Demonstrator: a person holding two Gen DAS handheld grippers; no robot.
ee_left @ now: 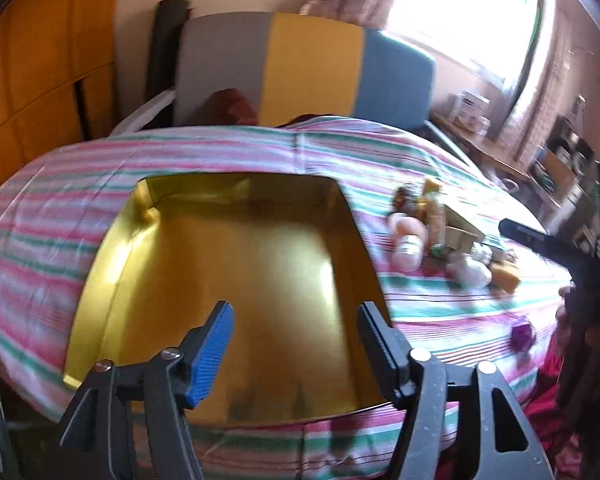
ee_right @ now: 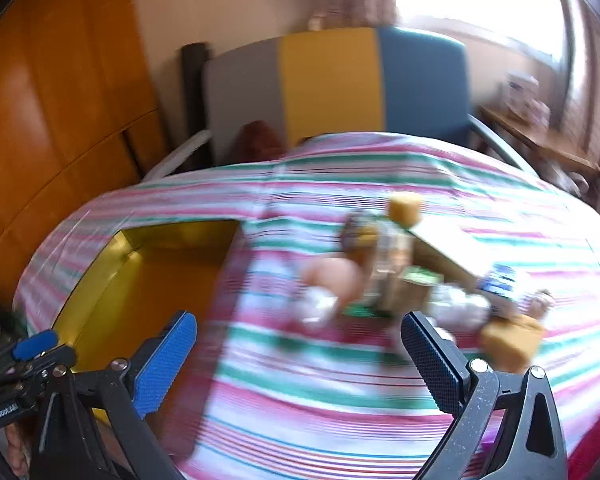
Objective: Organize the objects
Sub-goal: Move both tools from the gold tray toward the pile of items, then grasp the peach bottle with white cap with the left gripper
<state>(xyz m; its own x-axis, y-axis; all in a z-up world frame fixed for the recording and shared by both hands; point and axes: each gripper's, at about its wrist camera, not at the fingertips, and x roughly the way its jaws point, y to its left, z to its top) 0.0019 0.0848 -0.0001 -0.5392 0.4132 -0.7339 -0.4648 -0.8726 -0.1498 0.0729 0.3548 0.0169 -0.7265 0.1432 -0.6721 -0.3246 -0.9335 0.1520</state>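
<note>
A shallow gold box (ee_left: 228,264) lies open and empty on the striped cloth; it also shows in the right wrist view (ee_right: 148,280) at left. My left gripper (ee_left: 296,344) is open and empty, just above the box's near edge. A pile of small objects (ee_left: 448,236) lies right of the box: a pink doll, cardboard pieces, yellow blocks, white items. In the right wrist view the pile (ee_right: 412,280) is blurred. My right gripper (ee_right: 300,360) is open and empty, in front of the pile, above the cloth. The right gripper also shows in the left wrist view (ee_left: 540,240).
The striped cloth (ee_left: 440,312) covers the table. A grey, yellow and blue chair back (ee_left: 308,68) stands behind it. A small purple object (ee_left: 522,336) lies near the right edge. A wooden cabinet (ee_left: 40,72) is at left, a cluttered side table (ee_left: 500,152) at right.
</note>
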